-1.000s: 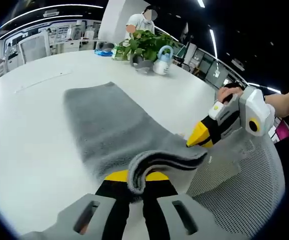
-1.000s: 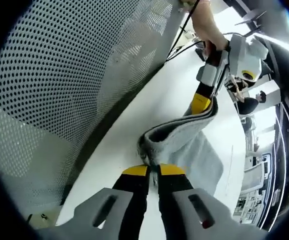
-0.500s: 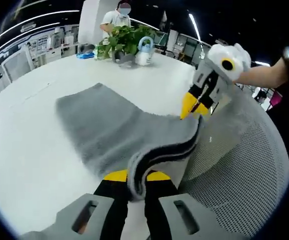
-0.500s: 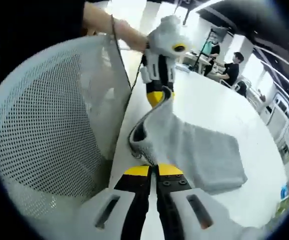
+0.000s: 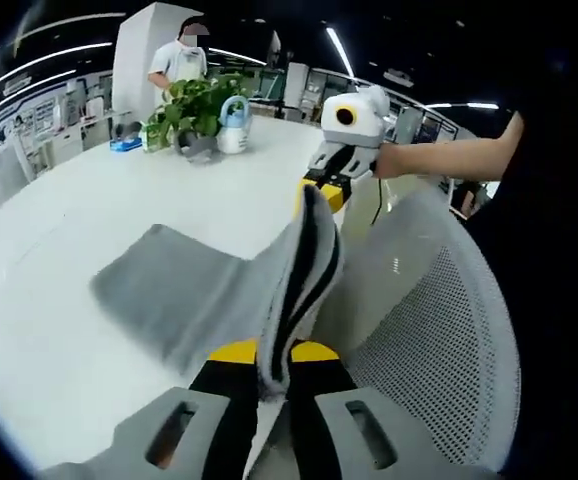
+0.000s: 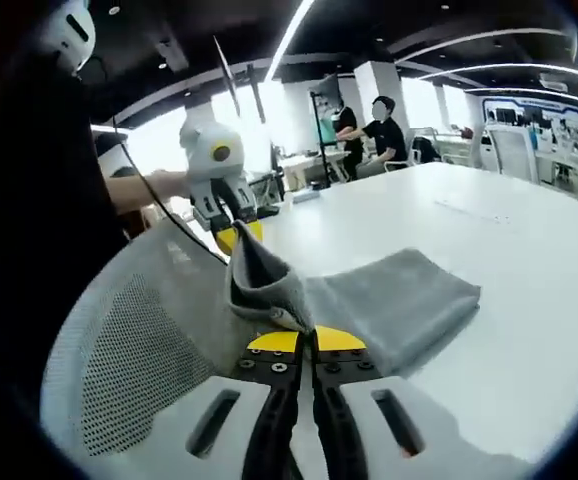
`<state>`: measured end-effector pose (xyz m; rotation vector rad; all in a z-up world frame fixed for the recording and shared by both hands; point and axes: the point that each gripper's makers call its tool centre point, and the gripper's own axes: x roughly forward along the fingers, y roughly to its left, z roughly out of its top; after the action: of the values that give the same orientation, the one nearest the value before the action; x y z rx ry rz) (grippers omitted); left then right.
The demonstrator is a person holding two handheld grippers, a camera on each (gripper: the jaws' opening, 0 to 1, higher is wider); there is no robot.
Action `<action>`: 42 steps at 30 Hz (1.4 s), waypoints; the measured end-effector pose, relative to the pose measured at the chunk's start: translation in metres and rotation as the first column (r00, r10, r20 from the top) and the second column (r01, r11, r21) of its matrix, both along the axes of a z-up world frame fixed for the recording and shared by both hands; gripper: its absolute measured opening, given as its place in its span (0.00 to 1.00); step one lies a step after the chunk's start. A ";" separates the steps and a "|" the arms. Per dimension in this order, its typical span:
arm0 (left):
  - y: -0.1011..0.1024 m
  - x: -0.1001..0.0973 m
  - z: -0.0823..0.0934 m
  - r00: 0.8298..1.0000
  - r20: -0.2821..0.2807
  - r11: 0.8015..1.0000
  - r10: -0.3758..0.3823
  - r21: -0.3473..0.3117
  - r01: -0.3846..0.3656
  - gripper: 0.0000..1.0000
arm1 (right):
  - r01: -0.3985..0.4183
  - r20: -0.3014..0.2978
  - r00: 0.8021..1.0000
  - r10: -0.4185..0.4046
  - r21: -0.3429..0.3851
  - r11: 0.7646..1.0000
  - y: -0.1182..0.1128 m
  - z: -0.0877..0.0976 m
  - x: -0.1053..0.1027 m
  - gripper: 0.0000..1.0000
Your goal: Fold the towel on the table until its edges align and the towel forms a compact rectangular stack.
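A grey towel (image 5: 184,295) lies partly on the white round table (image 5: 59,230), its near edge lifted and stretched between both grippers. My left gripper (image 5: 274,352) is shut on one corner of the towel, whose striped hem rises from the jaws. My right gripper (image 5: 321,192) shows in the left gripper view, shut on the other end of that lifted edge. In the right gripper view my right gripper (image 6: 305,341) pinches the towel (image 6: 384,300), and the left gripper (image 6: 234,232) holds the far corner above the chair.
A white mesh chair (image 5: 439,330) stands against the table's near edge, under the lifted towel edge. A potted plant (image 5: 191,105) and a small blue-and-white bottle (image 5: 233,125) stand at the far side. People stand in the background (image 6: 379,125).
Both grippers have risen and lifted the towel's near edge higher off the table, pulling it taut. The right gripper has moved up and left in the left gripper view.
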<state>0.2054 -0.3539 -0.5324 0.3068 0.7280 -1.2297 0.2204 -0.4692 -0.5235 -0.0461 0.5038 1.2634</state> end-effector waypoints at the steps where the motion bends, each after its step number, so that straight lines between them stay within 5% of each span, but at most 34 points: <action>1: -0.001 -0.002 0.003 1.000 0.000 1.000 -0.009 -0.001 0.009 0.08 | 0.012 -0.022 1.000 -0.011 0.025 1.000 -0.001 0.006 -0.002 0.00; 6: -0.004 -0.010 0.027 0.999 -0.026 0.998 -0.044 -0.042 0.043 0.08 | 0.025 -0.080 0.997 -0.016 0.107 0.994 -0.006 0.026 -0.011 0.00; 19: 0.001 -0.016 0.075 0.992 -0.073 0.990 -0.105 -0.102 0.097 0.08 | -0.004 -0.108 0.994 0.027 0.209 0.978 0.001 0.066 -0.024 0.00; 26: -0.001 -0.002 0.068 0.980 -0.167 0.988 -0.105 -0.127 0.084 0.08 | 0.043 -0.183 0.983 -0.004 0.206 0.978 0.000 0.054 -0.020 0.00; 34: -0.007 0.024 0.051 0.957 -0.255 0.985 -0.138 -0.140 0.105 0.08 | 0.190 -0.393 0.915 -0.091 0.219 0.957 -0.007 0.031 0.006 0.00; 39: -0.005 0.054 0.036 0.945 -0.311 0.983 -0.104 -0.179 0.050 0.09 | 0.244 -0.482 0.870 -0.108 0.230 0.942 -0.008 0.019 0.025 0.00; 40: -0.004 0.058 0.033 0.944 -0.315 0.982 -0.097 -0.186 0.039 0.09 | 0.261 -0.527 0.842 -0.111 0.220 0.940 -0.007 0.015 0.027 0.00; 42: -0.003 0.070 0.023 0.942 -0.330 0.976 -0.063 -0.218 -0.011 0.10 | 0.268 -0.534 0.837 -0.121 0.207 0.941 -0.006 0.008 0.036 0.00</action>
<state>0.2754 -0.3570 -0.5096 -0.0784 0.8734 -1.3908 0.2564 -0.4755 -0.5156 0.5854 0.7672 1.1239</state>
